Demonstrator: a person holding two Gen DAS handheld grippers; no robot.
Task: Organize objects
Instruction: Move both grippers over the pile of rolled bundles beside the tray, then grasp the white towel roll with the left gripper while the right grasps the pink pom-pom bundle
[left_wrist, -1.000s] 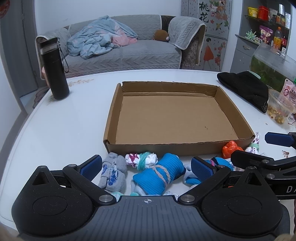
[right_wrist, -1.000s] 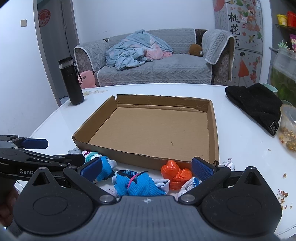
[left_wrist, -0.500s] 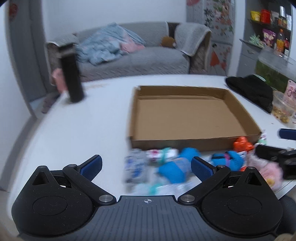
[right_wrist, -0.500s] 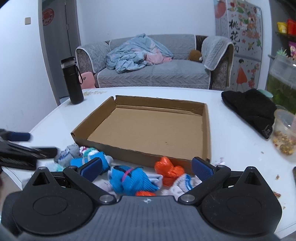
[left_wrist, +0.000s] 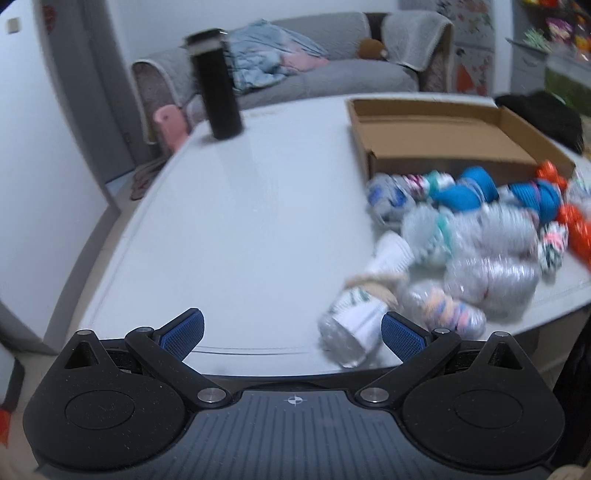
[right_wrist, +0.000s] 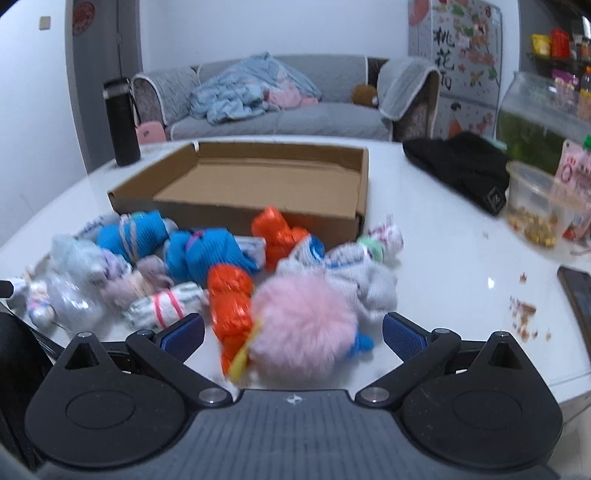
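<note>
A shallow cardboard box (right_wrist: 258, 184) (left_wrist: 436, 133) lies open on the white table (left_wrist: 258, 206), nothing in it. Several rolled sock bundles are heaped in front of it: blue ones (right_wrist: 207, 254) (left_wrist: 465, 188), orange ones (right_wrist: 229, 295), grey and white ones (left_wrist: 491, 251). A fluffy pink bundle (right_wrist: 303, 328) sits nearest my right gripper (right_wrist: 293, 332), which is open just behind it. My left gripper (left_wrist: 293, 332) is open at the table's near edge, left of the heap. A white roll (left_wrist: 351, 321) lies against its right fingertip.
A black bottle (left_wrist: 218, 85) (right_wrist: 122, 122) stands at the far left of the table. A black hat (right_wrist: 461, 166), a clear tub of snacks (right_wrist: 535, 206) and a dark phone (right_wrist: 580, 295) lie to the right, with crumbs around. A sofa (right_wrist: 277, 107) stands behind.
Both grippers have pulled back from the box toward the near table edge. The left one swung left, so the sock heap now lies to its right. Both stay open.
</note>
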